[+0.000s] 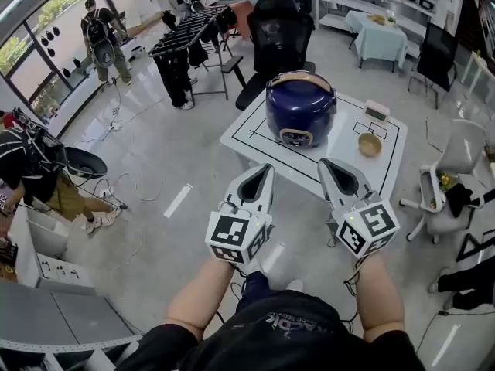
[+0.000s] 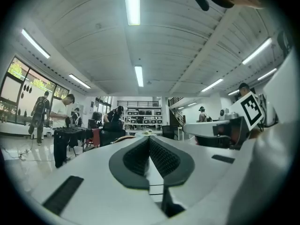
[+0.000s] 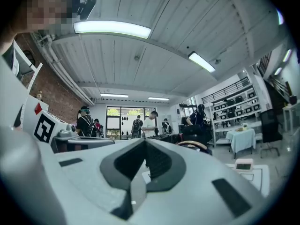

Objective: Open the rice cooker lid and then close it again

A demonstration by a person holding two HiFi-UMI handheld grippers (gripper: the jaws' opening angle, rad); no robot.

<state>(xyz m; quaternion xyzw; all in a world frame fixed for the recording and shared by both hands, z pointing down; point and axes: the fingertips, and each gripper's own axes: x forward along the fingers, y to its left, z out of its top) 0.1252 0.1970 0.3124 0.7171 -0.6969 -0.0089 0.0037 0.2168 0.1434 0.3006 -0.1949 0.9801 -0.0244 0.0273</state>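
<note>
Left tool (image 1: 267, 170) and right tool (image 1: 326, 165), both closed and empty, hang before the rice cooker (image 1: 301, 107); the gripper views show only its rim.

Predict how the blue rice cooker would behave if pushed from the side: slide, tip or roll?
It would probably slide rather than tip: the cooker looks squat and wide-based. Its glossy rounded shell may be slippery to grip. It is unlikely to roll, since it sits flat on the table.

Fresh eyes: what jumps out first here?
The dark blue rice cooker, lid closed, sits on the white table at the head view's centre. Nearer the camera, the left gripper and right gripper point at it, both shut and empty. A bowl stands at the cooker's right.
</note>
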